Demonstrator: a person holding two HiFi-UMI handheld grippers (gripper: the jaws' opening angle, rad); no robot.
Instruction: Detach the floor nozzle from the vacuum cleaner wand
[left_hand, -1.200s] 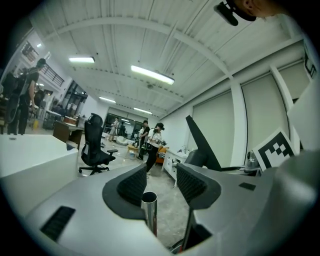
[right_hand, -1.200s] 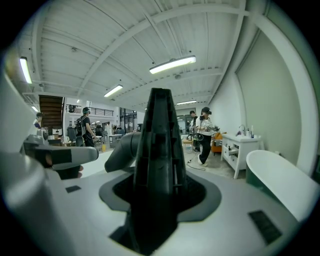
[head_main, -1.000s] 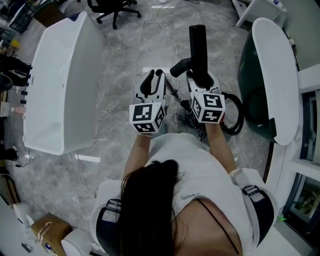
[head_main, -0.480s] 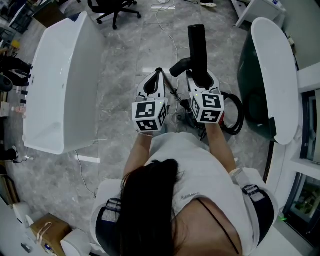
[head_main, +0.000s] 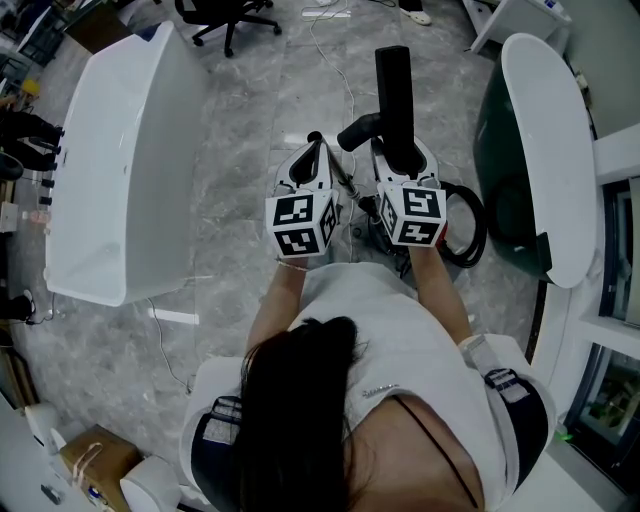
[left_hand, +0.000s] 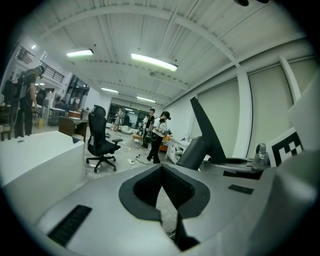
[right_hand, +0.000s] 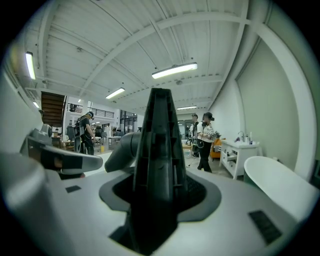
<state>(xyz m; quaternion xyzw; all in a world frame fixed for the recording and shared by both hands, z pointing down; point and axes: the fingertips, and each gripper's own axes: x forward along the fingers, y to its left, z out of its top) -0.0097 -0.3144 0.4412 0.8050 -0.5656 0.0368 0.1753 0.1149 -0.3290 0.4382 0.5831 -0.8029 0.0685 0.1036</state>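
Head view first: we've got the right gripper (head_main: 400, 160) clamped on the black floor nozzle (head_main: 393, 95), which sticks up and away from us over the grey marble floor (head_main: 240, 150). Its grey neck (head_main: 358, 130) pokes out toward the left gripper (head_main: 313, 150), just beside it. A black hose (head_main: 478, 235) loops on the floor to our right.

Left gripper view: the jaws are pressed together with nothing between them, and the nozzle (left_hand: 206, 132) and neck (left_hand: 192, 152) sit off to the right.

Right gripper view: the jaws stand fairly wide, squeezing the nozzle's (right_hand: 159, 145) body between the pads, neck (right_hand: 122, 147) curving off left
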